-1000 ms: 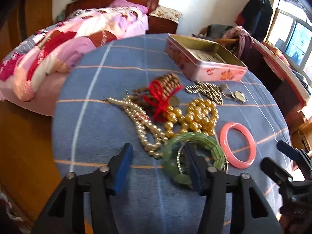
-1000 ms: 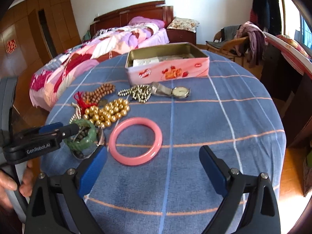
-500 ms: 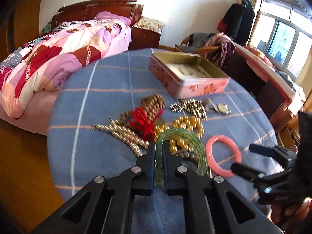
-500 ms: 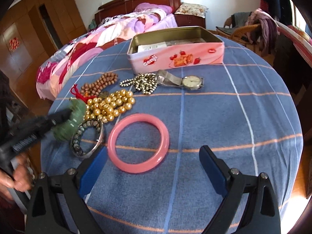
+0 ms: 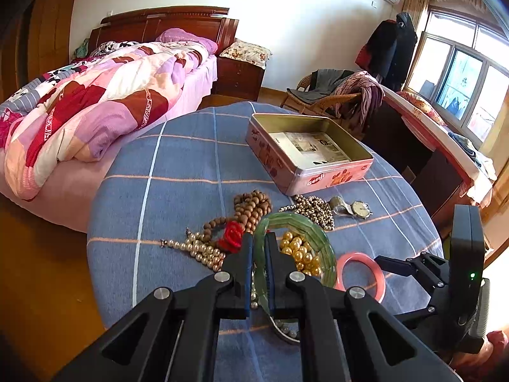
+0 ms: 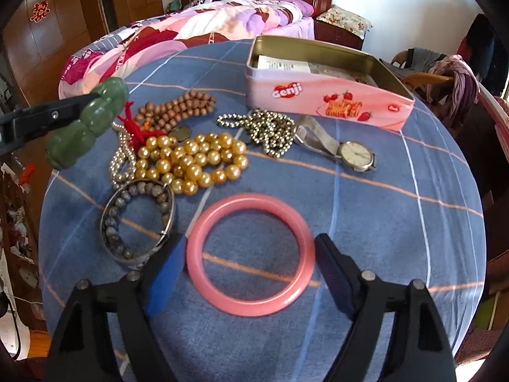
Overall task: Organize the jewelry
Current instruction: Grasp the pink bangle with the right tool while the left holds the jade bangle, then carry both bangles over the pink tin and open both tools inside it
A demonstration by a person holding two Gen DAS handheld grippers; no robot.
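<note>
1. The left claw (image 5: 257, 273) is clamped narrow on the rim of the green bangle (image 5: 313, 232), which it holds lifted above the table (image 5: 178, 165); in the right wrist view the bangle hangs clear of the cloth, up and to the left of the pink tin (image 6: 327, 95).
2. The right claw (image 6: 251, 273) is spread wide and holds nothing. Its fingers stand on either side of the pink bangle (image 6: 251, 251), which lies flat on the table; whether the fingers touch the ring cannot be told.
3. The pink tin stands open toward the far side of the table, with printed paper inside it.
4. Just in front of the tin lie a silver bead chain (image 6: 264, 127) and a wristwatch (image 6: 353, 154), the watch strap touching the chain.
5. Left of the tin are the brown wooden beads (image 6: 178, 108) with a red tassel (image 6: 136, 127).
6. Nearer the camera than the tin, the gold pearl strand (image 6: 194, 159) sits heaped, with a string of small pale pearls (image 6: 119, 159) along its left side.
7. A metal bangle with grey beads (image 6: 136, 219) lies just left of the pink bangle, well forward of the tin.
8. Beyond the tin, past the table's far edge, a bed with a patchwork quilt (image 5: 95, 95) stands.
</note>
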